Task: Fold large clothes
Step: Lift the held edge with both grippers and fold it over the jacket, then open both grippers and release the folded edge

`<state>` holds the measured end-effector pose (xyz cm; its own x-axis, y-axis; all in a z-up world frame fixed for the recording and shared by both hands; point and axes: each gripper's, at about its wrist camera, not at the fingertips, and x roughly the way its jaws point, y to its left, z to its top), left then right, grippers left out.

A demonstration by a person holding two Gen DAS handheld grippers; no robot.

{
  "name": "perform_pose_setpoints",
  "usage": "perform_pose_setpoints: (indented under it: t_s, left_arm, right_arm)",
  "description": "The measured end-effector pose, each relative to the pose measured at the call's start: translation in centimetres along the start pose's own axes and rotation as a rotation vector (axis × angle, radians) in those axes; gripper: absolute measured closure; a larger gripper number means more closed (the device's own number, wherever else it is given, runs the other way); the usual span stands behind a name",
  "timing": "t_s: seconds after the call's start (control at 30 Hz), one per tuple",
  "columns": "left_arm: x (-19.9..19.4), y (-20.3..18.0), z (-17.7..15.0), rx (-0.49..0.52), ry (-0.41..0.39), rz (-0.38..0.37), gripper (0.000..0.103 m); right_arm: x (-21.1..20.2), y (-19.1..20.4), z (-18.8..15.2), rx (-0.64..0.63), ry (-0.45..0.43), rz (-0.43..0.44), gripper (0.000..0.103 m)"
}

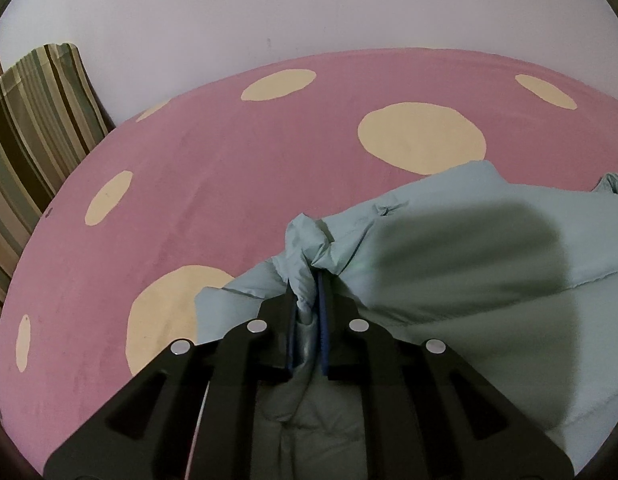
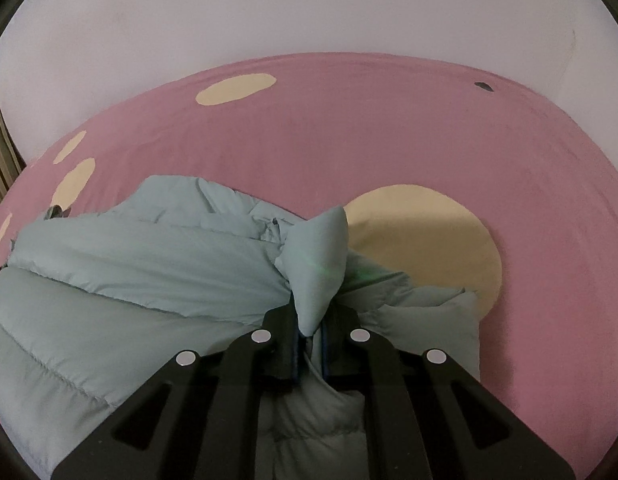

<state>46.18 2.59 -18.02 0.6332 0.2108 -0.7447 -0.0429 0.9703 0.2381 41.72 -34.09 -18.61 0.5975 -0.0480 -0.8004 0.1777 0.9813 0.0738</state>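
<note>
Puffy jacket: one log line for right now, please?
left gripper: shut on pale green quilted puffer jacket | right gripper: same | pink spotted bedsheet

Left gripper [image 1: 307, 300] at lower centre of the frame, black fingers [image 1: 283, 320] nearly together, pinching a fold of jacket [image 1: 469, 280]. Right gripper [image 2: 309, 312] likewise at lower centre, fingers [image 2: 285, 332] closed on a bunched peak of the same garment.
</note>
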Motion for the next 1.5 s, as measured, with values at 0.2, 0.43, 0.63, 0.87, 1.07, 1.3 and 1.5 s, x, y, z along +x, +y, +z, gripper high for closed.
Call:
perform_pose_setpoints:
  t_s: [0.2, 0.43, 0.63, 0.87, 1.07, 1.3, 1.5]
  left_arm:
    - [0.2, 0.0, -0.3, -0.005, -0.016, -0.002, 0.094]
    - [0.2, 0.3, -0.2, -0.021, -0.016, -0.019, 0.093]
    - [0.3, 0.1, 0.0, -0.011, -0.007, -0.011, 0.093]
    - [0.0, -0.4, 0.4, 0.009, -0.003, 0.081, 0.071]
    - [-1.9, 2.1, 0.5, -0.056, 0.002, 0.173, 0.017]
    - [-7.1, 5.5, -2.6, -0.098, -0.025, 0.023, 0.017]
    - [-11.8, 6.7, -7.3, -0.12, -0.032, -0.151, 0.011]
  right_arm:
    - [0.2, -0.1, -0.2, 0.004, -0.018, 0.004, 0.096]
    - [0.2, -0.4, -0.2, 0.009, -0.024, 0.01, 0.096]
    - [0.2, -0.4, -0.1, 0.003, -0.019, 0.004, 0.096]
    - [-0.3, 0.2, 0.2, -0.02, -0.01, -0.026, 0.093]
    - [-2.7, -0.2, -0.2, 0.005, -0.012, -0.05, 0.073]
    - [-8.7, -1.4, -2.7, 0.037, -0.069, -0.007, 0.039]
    - [-13.2, -3.7, -6.5, 0.117, -0.07, 0.068, 0.032]
